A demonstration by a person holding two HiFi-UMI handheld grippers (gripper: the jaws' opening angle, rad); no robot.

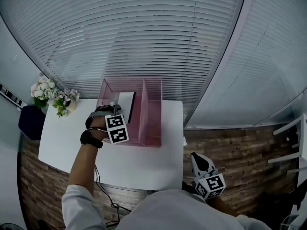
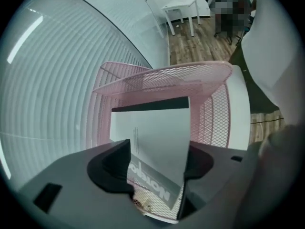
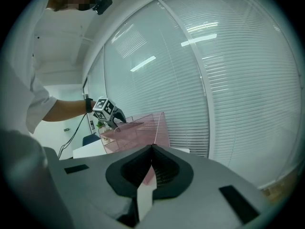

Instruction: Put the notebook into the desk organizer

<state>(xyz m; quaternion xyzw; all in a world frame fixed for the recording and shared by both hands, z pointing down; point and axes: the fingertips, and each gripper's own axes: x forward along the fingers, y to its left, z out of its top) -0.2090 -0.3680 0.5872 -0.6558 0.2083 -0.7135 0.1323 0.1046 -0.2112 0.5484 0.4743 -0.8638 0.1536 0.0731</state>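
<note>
Standing far left: white flowers (image 1: pixel 48 94) on the white tabletop (image 1: pixel 134 166).
Left hand-held gripper (image 2: pixel 158 146): jaws spread wide, one on either side of the notebook.
Notebook (image 1: pixel 125 104): upright in the left compartment of the pink mesh desk organizer (image 1: pixel 152 114).
Right hand-held gripper (image 3: pixel 152 149): jaws pressed together, empty, near right, beyond the tabletop's edge.

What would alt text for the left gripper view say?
A white notebook stands inside a pink mesh desk organizer, between the open jaws of the left gripper. The organizer sits on a white table, with pale window blinds at left.
</note>
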